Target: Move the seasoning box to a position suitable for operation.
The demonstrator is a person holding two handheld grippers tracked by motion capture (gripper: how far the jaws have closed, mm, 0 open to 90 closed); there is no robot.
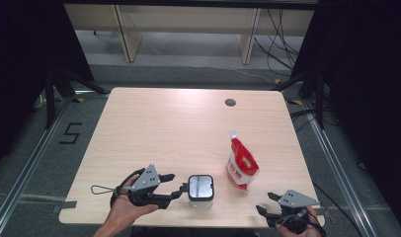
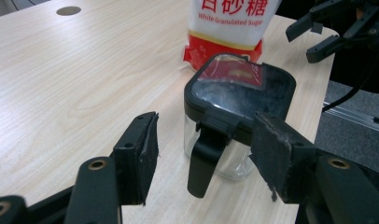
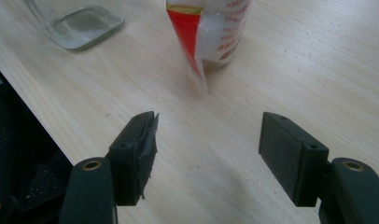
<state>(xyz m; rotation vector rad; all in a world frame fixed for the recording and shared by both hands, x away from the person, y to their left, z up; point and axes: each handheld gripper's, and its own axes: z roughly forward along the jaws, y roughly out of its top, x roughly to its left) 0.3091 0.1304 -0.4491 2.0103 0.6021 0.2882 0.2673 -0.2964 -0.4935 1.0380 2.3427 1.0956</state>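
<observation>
High view: the left gripper (image 1: 181,185) lies with its jaws apart just short of the black-lidded glass jar (image 1: 201,188), while the right gripper (image 1: 267,203) waits wide and empty near the table (image 1: 164,123) edge, the sugar pouch (image 1: 242,164) ahead of its tips. Left gripper view: the jar (image 2: 234,116) stands between the parted pads, unpressed, its hanging latch tab nearest the tool; closing off-centre could catch that tab and tip the jar. Right gripper view: the pouch (image 3: 211,32) stands ahead of the spread jaws, where a careless advance could topple it
</observation>
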